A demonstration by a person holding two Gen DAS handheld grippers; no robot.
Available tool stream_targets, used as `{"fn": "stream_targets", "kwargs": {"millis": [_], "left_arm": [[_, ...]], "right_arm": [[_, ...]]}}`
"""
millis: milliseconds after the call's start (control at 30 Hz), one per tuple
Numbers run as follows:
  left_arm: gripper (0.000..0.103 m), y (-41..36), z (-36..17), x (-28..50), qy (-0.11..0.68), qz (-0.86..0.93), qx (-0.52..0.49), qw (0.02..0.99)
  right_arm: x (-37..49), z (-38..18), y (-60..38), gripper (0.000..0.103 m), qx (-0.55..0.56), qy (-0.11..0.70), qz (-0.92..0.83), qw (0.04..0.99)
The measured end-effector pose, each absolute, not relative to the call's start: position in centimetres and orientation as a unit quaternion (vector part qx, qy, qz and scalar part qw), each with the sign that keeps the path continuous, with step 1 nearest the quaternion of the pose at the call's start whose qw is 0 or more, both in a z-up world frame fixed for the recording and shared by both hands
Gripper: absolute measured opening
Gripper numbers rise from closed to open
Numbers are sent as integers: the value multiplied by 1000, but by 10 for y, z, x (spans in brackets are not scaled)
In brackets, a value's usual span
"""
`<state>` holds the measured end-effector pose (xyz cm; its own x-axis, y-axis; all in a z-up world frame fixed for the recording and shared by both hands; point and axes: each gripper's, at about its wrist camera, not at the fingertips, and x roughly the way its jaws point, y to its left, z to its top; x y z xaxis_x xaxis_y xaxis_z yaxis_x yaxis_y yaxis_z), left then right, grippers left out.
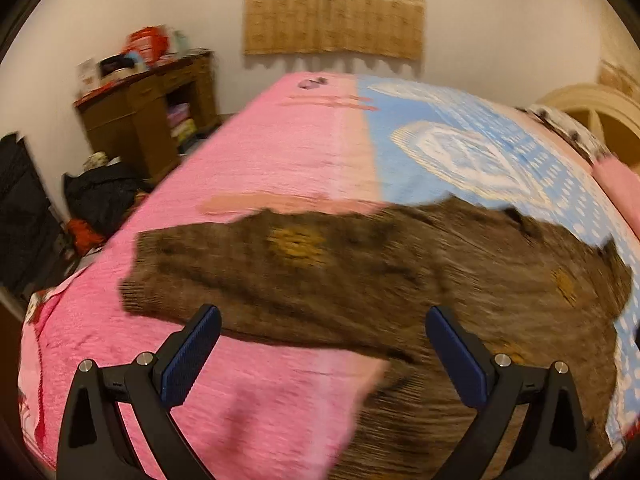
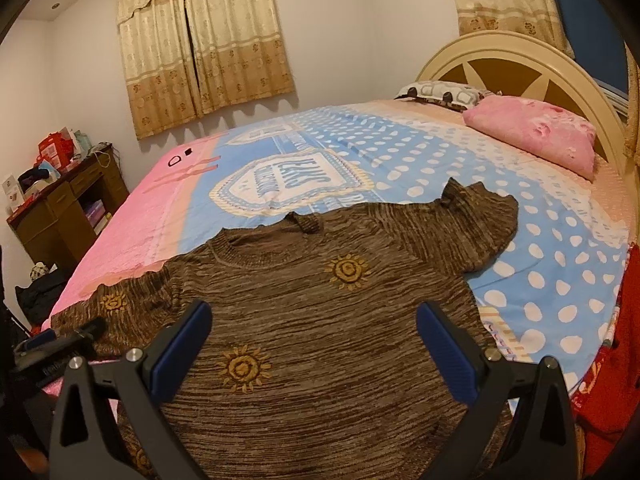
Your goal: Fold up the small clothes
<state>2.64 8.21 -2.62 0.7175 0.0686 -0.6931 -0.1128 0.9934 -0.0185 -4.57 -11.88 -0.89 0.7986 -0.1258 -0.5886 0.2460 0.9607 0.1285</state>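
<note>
A small brown knitted sweater (image 2: 320, 320) with yellow sun motifs lies spread flat on the bed, collar toward the far side, both sleeves out. My right gripper (image 2: 314, 316) hovers open over its chest, nothing between the blue pads. In the left wrist view the sweater (image 1: 360, 280) is blurred; its left sleeve stretches across the pink part of the cover. My left gripper (image 1: 322, 320) is open above that sleeve's lower edge and holds nothing. The left gripper (image 2: 60, 340) also shows at the left edge of the right wrist view, by the sleeve's cuff.
The bed cover (image 2: 400, 160) is pink on the left and blue with white dots on the right. A pink pillow (image 2: 536, 132) and a patterned pillow (image 2: 440, 94) lie by the headboard. A brown cabinet (image 1: 152, 120) and dark bags (image 1: 104, 196) stand left of the bed.
</note>
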Motion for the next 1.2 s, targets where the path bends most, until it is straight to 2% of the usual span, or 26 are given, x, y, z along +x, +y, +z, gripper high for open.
{"fn": "stream_targets", "kwargs": {"millis": [67,133,333,933,1100,1200], "left_arm": [[102,113,-27,28,359,86,-49,928],[102,145,-29,31,354,120,-75,925],[102,204,-37,35,350,172,-133,911],[102,174,-31,35,358,148,-94,917],[102,182,-36,35,367,149,-107,912],[102,204,-42,33,369,139,-154,906]], "right_arm": [[-45,-11,-117,103,100,302,-87,944],[-42,-13,-115,96,101,307,-76,943],[-37,-21,-108,96,97,319,-63,941],[-31,-25,-109,97,97,322,-65,940],[-32,-25,-106,97,92,319,-53,942],[-32,-26,-103,95,88,319,-42,943]]}}
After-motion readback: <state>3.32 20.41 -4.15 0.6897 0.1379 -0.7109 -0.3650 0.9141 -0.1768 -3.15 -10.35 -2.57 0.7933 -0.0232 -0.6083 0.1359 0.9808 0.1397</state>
